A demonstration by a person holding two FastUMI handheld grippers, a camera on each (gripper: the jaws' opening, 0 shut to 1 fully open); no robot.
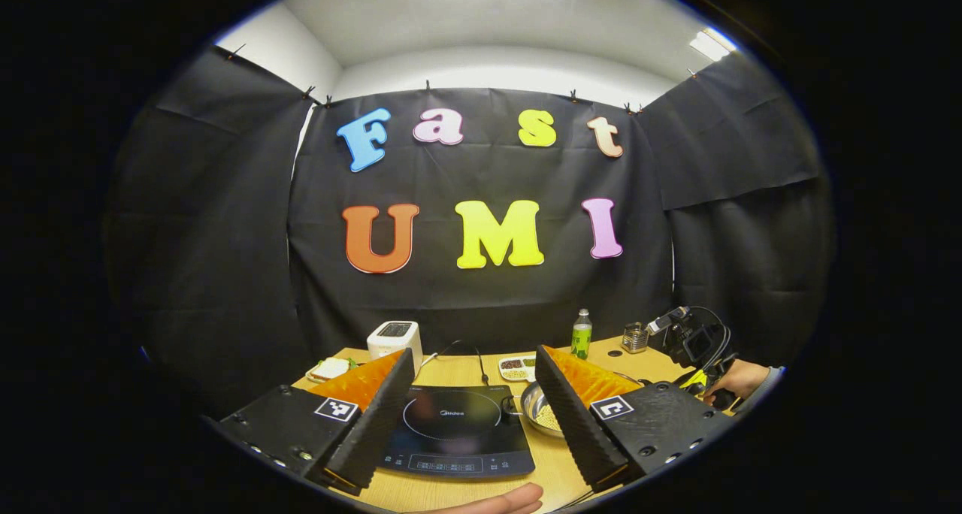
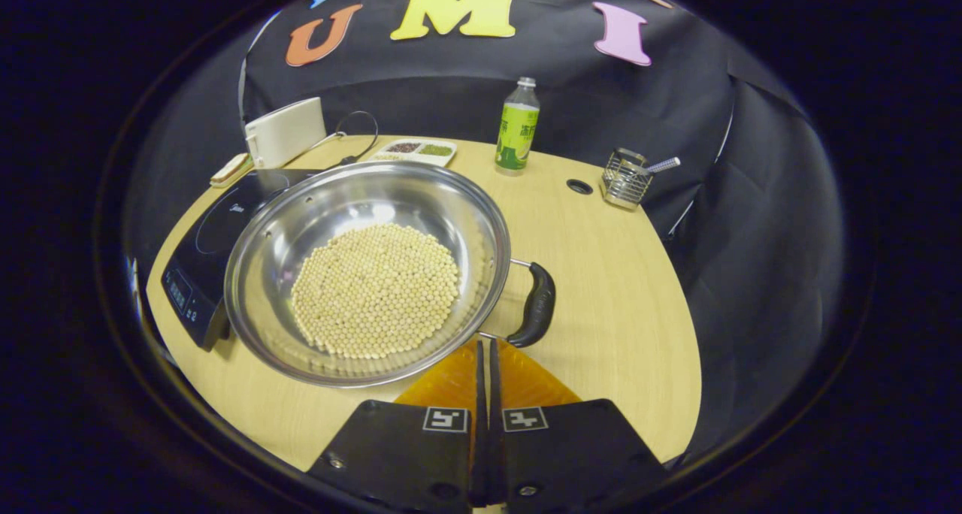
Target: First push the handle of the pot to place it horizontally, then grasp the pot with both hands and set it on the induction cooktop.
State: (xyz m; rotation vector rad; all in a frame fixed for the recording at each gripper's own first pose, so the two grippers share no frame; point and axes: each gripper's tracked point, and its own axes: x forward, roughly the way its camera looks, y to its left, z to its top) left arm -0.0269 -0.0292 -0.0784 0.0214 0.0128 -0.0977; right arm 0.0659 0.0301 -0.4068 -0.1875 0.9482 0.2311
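A steel pot (image 2: 361,273) holding pale beans stands on the wooden table, its left side over the edge of the black induction cooktop (image 2: 199,255). Its black side handle (image 2: 537,303) points toward the lower right. My right gripper (image 2: 485,345) is shut with nothing in it, its tips just below the pot's rim, next to the handle's lower end. In the left gripper view my left gripper (image 1: 473,375) is open above the cooktop (image 1: 455,431), with the pot (image 1: 541,409) partly hidden behind its right finger. The right gripper (image 1: 691,341) and the hand holding it show farther right.
A white box-shaped appliance (image 2: 285,131), a divided dish of grains (image 2: 417,150), a green bottle (image 2: 517,127) and a wire holder (image 2: 625,178) stand along the table's back. A plate of food (image 1: 331,368) lies at the far left. A person's finger (image 1: 500,499) shows at the near edge.
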